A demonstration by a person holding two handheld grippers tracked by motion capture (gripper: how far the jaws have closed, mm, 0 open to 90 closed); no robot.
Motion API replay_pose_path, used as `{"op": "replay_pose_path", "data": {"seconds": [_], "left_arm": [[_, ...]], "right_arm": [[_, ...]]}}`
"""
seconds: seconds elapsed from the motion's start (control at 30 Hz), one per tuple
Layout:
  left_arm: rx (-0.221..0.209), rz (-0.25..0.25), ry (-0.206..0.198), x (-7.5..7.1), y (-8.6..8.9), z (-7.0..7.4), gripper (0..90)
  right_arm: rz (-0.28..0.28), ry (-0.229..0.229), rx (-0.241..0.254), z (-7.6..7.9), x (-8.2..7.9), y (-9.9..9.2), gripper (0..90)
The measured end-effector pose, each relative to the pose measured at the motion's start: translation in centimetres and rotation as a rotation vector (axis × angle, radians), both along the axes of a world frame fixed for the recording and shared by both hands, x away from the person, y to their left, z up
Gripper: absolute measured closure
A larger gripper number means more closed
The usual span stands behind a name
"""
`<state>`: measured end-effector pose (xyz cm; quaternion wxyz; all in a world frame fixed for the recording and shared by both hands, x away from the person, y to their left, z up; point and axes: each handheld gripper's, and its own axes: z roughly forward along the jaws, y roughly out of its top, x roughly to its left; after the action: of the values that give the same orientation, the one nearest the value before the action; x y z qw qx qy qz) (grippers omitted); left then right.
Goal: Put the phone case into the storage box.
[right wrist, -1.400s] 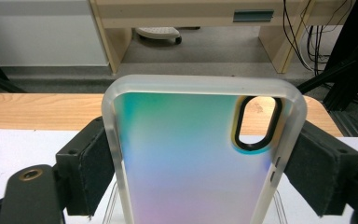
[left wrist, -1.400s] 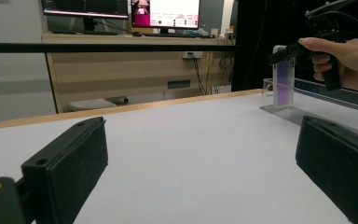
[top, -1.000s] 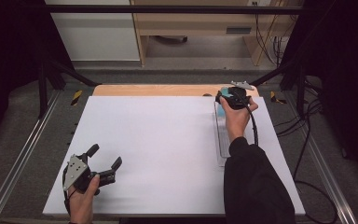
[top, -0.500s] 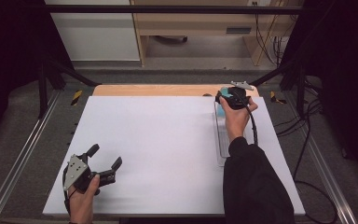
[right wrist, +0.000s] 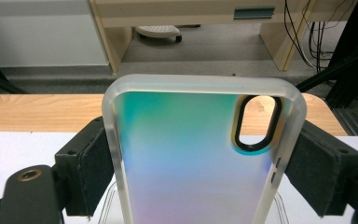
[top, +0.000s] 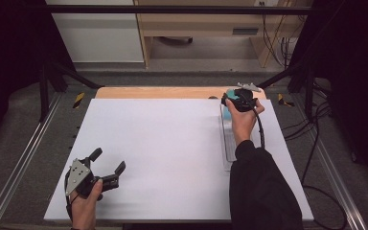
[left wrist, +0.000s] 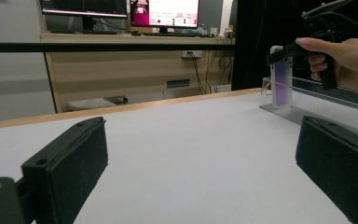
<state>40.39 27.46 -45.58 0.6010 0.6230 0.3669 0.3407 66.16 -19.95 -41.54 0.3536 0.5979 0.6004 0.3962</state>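
Between the right hand-held gripper's (right wrist: 200, 172) clamped jaws stands an iridescent frosted-rim phone case (right wrist: 191, 158).

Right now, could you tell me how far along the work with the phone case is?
Done: the right gripper is shut on the phone case, pads on both long edges. In hand: the case stands upright at the clear stand at the table's right. Left: whether it is seated I cannot tell. The left gripper rests open, idle.
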Motion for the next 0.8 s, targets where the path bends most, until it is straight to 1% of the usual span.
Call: {"op": "replay_pose_path", "data": {"seconds": [0.07,0.43,0.63,0.8], "left_arm": [[0.000,0.001,0.001,0.00,0.00,-0.01,1.7],[0.003,-0.001,0.004,0.00,-0.07,-0.02,1.7],[0.001,0.000,0.004,-0.01,-0.04,-0.01,1.7],[0.001,0.005,0.006,0.00,-0.05,-0.01,1.8]], "right_arm": [[0.001,0.000,-0.007,-0.01,0.04,0.06,17.1],[-0.007,-0.002,-0.007,-0.10,0.25,0.14,17.0],[-0.007,0.003,0.006,-0.05,0.36,0.00,16.9],[0.003,0.003,0.011,-0.08,0.36,-0.14,16.9]]}}
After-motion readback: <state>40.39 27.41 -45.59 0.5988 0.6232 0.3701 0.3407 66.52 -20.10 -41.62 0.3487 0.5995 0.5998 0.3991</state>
